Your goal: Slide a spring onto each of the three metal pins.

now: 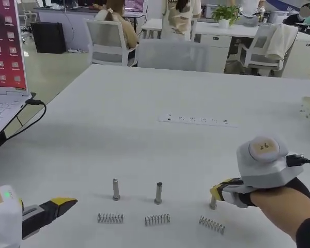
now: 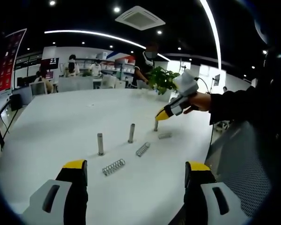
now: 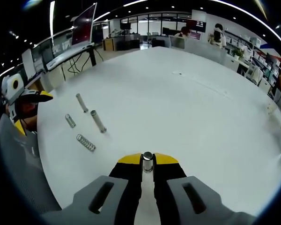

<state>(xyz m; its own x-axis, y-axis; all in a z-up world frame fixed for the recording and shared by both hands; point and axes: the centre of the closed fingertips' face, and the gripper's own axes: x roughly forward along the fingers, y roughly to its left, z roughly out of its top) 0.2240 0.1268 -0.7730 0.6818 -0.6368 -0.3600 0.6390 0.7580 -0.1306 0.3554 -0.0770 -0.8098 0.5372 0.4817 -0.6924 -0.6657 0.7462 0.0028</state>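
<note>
White laminate worktop (image 1: 144,103) under it all, broad and mostly bare. At its left edge, an open white laptop with a red screen (image 1: 2,77), well apart from the work.

Next in size, two pairs of black, yellow-tipped tongs. Right tongs (image 3: 148,161) set at the right end of the row, probably to steady a pin for threading. Left tongs (image 2: 136,165) hanging low off the left end, aimed along the row, probably in readiness for a spring.

Then three short grey metal pins, upright in a line near the front edge: left pin (image 1: 115,189), middle pin (image 1: 158,192), right pin (image 1: 213,202).

Smallest, three thin steel coil springs lying flat, one just in front of each pin: left spring (image 1: 110,218), middle spring (image 1: 157,219), right spring (image 1: 212,225). Paired off so, seemingly, for a short trip from spring to pin. None on a pin yet; task barely begun, by the look of things.

Right tongs: narrowed to a slim gap, pinching the right pin near its top, base seemingly down on the worktop. Left tongs: spread wide, gripping nothing, touching nothing.
</note>
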